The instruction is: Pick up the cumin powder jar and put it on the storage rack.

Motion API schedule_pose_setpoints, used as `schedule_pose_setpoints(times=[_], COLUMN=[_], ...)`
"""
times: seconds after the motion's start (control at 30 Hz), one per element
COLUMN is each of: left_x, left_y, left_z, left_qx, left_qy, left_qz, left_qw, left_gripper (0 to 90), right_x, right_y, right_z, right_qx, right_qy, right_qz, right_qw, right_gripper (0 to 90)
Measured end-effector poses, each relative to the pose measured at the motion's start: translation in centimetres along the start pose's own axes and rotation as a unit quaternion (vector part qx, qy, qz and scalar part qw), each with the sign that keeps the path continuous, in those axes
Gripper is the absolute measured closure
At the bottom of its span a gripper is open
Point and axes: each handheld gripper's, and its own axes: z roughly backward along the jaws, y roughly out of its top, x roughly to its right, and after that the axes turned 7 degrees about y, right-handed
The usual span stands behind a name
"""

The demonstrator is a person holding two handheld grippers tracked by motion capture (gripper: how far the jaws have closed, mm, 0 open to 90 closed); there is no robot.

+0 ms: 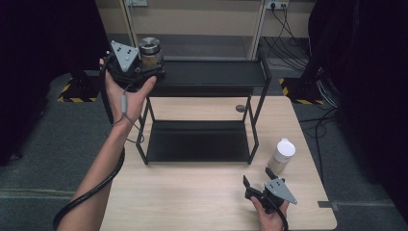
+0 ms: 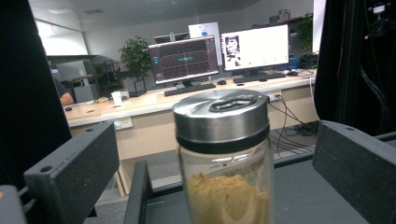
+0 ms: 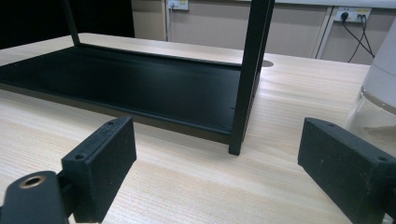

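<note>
With the steel-lidded jar (image 2: 223, 158) set on the rack's top shelf (image 1: 211, 73), the left claw (image 1: 144, 65) stands apart around it, due to withdraw without tipping it.

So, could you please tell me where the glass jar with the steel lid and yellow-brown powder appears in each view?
High view: the glass jar with the steel lid stands at the upper left, on the left end of the black metal rack's top shelf.
Left gripper view: centre, between the left gripper's open jaws, untouched.
Right gripper view: not in it.
Shared landmark: the black rack.
</note>
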Motion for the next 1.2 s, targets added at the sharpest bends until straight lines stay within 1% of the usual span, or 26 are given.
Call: schedule_pose_setpoints(times=[0.1, 0.2, 0.37, 0.53, 0.63, 0.8, 0.87, 1.2], left_x=[-0.2, -0.4, -0.6, -0.9, -1.3, -1.5, -1.5, -1.5], left_y=[-0.2, -0.6, -2.0, -3.4, -4.2, -5.7, -6.1, -7.4], left_z=[0.3, 0.9, 2.1, 3.3, 4.1, 5.2, 5.5, 5.9], left_qx=[0.004, 0.012, 0.038, 0.052, 0.056, 0.061, 0.062, 0.059], left_qy=[-0.002, -0.004, -0.006, -0.008, -0.013, -0.021, -0.02, -0.023], left_qz=[0.008, 0.007, 0.008, 0.006, 0.009, 0.006, 0.003, 0.004], left_qw=[1.0, 0.9999, 0.9992, 0.9986, 0.9983, 0.9979, 0.9979, 0.998], left_gripper=[0.0, 0.0, 0.0, 0.0, 0.0, 0.0, 0.0, 0.0], right_x=[0.0, 0.0, 0.0, 0.0, 0.0, -0.1, -0.1, -0.1], right_y=[0.0, 0.0, 0.0, 0.0, 0.0, 0.1, 0.0, 0.0], right_z=[0.0, 0.0, 0.0, 0.0, 0.0, 0.0, 0.0, 0.0], right_qx=[0.001, 0.0, 0.0, -0.001, -0.001, -0.002, -0.002, -0.002], right_qy=[0.0, 0.0, 0.001, 0.0, 0.0, 0.0, 0.0, 0.0], right_qz=[0.0, -0.001, 0.0, 0.002, 0.003, 0.003, 0.005, 0.004], right_qw=[1.0, 1.0, 1.0, 1.0, 1.0, 1.0, 1.0, 1.0], right_gripper=[11.5, 11.5, 11.5, 11.5, 11.5, 11.5, 11.5, 11.5])
